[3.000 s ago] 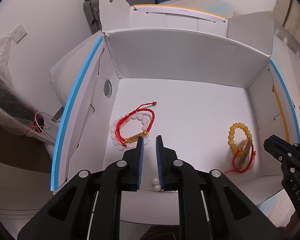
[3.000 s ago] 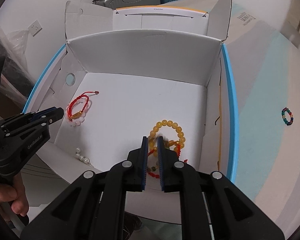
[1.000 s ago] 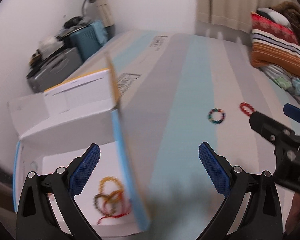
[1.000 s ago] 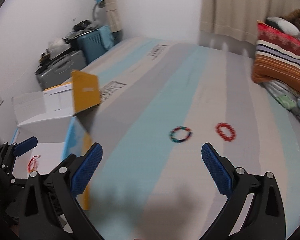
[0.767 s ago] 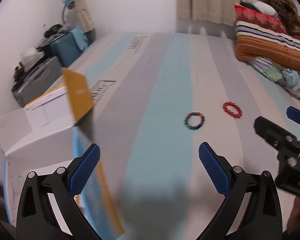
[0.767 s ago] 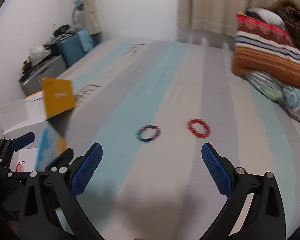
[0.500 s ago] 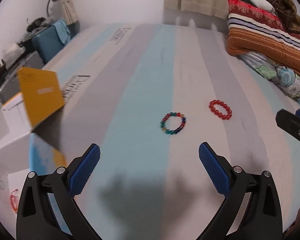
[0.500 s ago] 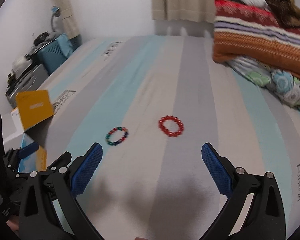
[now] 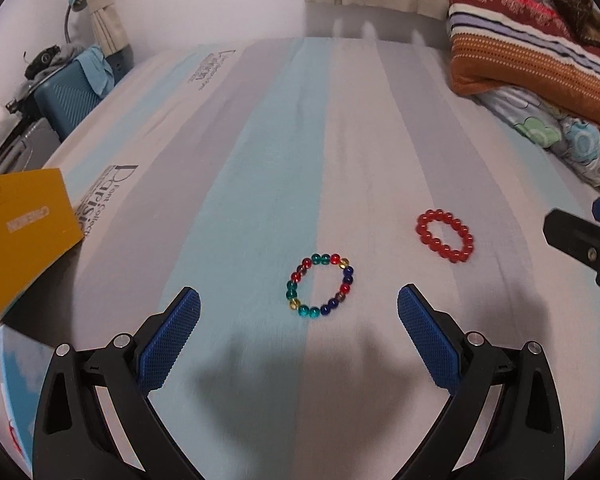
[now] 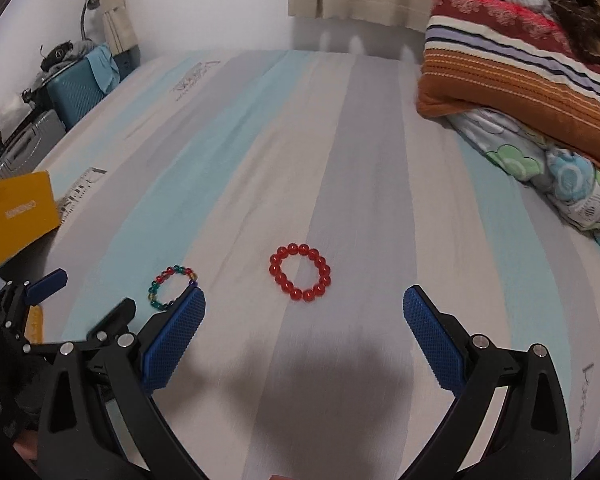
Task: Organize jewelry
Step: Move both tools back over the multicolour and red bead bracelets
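A multicoloured bead bracelet [image 9: 320,286] lies flat on the striped bedsheet, just ahead of my left gripper [image 9: 299,320], which is wide open and empty. A red bead bracelet [image 9: 445,235] lies to its right. In the right wrist view the red bracelet [image 10: 300,272] lies ahead of my right gripper [image 10: 304,314], also wide open and empty. The multicoloured bracelet [image 10: 171,287] shows left of it, partly behind the right gripper's left fingertip [image 10: 180,320]. The left gripper's tips [image 10: 46,282] show at the far left.
The box's yellow flap [image 9: 22,232] and blue edge [image 9: 10,364] sit at the left. A folded striped blanket and floral bedding [image 9: 540,80] lie at the right. Suitcases [image 9: 64,96] stand beyond the bed's left edge.
Both grippers have opened wide and swung right, away from the box and its bracelets, to face the two bracelets on the bedsheet.
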`<state>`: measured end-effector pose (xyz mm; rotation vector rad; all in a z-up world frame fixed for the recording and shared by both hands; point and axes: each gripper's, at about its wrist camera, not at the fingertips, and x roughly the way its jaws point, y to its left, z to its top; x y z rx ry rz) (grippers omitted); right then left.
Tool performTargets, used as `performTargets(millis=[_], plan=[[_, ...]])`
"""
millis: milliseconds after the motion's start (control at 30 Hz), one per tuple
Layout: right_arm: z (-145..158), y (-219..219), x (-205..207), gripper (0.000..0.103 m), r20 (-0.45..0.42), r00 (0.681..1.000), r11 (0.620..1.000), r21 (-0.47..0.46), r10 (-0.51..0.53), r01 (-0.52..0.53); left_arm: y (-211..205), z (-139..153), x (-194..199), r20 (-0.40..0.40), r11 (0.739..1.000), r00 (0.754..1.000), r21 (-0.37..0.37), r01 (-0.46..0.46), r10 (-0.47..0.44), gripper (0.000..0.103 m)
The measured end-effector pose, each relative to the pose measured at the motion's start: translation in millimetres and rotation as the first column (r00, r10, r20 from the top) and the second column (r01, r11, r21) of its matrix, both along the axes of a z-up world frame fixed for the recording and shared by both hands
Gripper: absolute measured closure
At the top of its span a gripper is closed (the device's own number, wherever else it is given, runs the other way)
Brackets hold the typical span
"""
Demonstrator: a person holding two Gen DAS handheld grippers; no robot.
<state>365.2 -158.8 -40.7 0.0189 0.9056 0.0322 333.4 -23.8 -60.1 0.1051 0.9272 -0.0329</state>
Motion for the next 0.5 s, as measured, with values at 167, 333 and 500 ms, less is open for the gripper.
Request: performTargets(millis=[167,333,500], plan=[[-24,0,25,0.008,-0.003,1.000,1.000,0.024,0.000,0.000,-2,-26,19,-0.024,1.000,1.000,-0.002,0.011,-0.011,0.006],[-54,-6,47,0.008,-0.051,0.998,0.998,0.062,-0.025,0.028,0,-51,35,-0.048,1.000,0.999,0.007,0.007,-0.007,0.006],[-81,-2,63,0.008,-0.076,0.997,0.998,0.044,-0.035,0.038,4,-71,43,-0.075,1.000,0.997,-0.021,0.001,-0.002,0.006]])
